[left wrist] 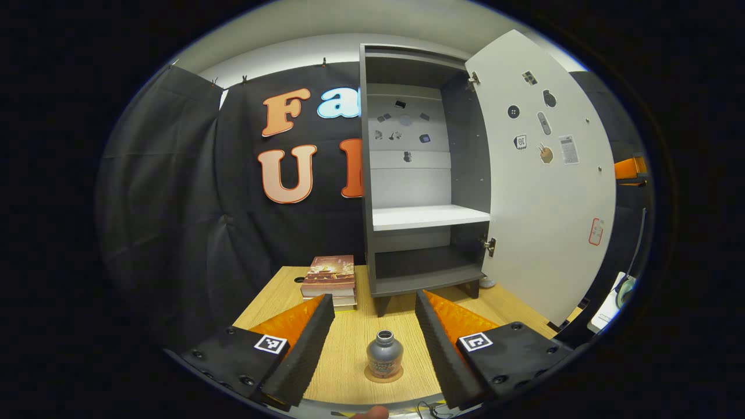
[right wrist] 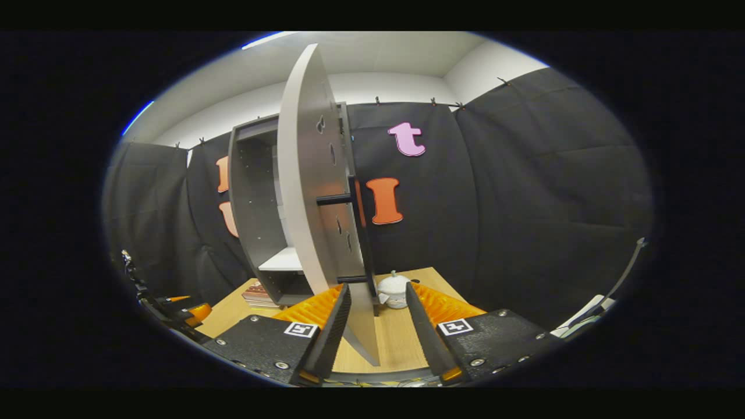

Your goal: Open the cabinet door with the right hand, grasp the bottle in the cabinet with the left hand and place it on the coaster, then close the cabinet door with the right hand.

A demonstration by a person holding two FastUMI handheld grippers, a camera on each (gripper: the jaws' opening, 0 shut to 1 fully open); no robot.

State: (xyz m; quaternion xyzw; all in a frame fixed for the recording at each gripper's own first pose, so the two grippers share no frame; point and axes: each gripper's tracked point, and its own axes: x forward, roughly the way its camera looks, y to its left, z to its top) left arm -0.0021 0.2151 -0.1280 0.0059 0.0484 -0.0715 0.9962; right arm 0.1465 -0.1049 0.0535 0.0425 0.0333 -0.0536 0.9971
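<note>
Left gripper [left wrist: 375, 326] fingers wide — bottle [left wrist: 385, 355] on coaster [left wrist: 372, 375]; right gripper [right wrist: 378, 317] fingers wide, straddling door [right wrist: 305, 174] edge.

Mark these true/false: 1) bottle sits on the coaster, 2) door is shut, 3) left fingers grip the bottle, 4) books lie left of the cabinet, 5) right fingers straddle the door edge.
1) True. The bottle stands upright on the coaster.
2) False. The door is swung wide open and the cabinet shelves are bare.
3) False. The left gripper is open, its fingers apart on either side of the bottle, not touching it.
4) True. The books lie on the table left of the cabinet.
5) True. The right gripper is open with the door's lower edge between its fingers.
</note>
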